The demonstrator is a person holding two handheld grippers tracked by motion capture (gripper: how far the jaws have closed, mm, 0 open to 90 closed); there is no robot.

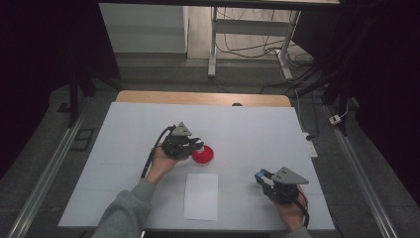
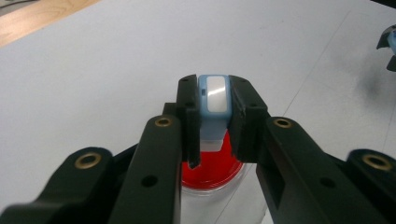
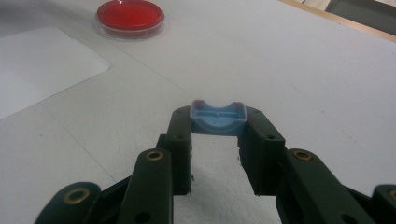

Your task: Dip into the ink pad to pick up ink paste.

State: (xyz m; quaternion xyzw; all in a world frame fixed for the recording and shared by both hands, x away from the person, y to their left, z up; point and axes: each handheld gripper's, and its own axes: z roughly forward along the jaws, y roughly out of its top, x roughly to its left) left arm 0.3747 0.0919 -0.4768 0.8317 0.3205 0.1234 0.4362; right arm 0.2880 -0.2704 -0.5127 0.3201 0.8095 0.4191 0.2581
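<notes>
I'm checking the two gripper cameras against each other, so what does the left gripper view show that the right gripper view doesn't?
Left gripper view: the left gripper with its fingers shut on a blue piece with a white face, and the red dish close up just below it.

Right gripper view: the right gripper with its fingers shut on a shallow blue cap, plus a white sheet of paper lying on the table.

Both: the red dish and the white table.
</notes>
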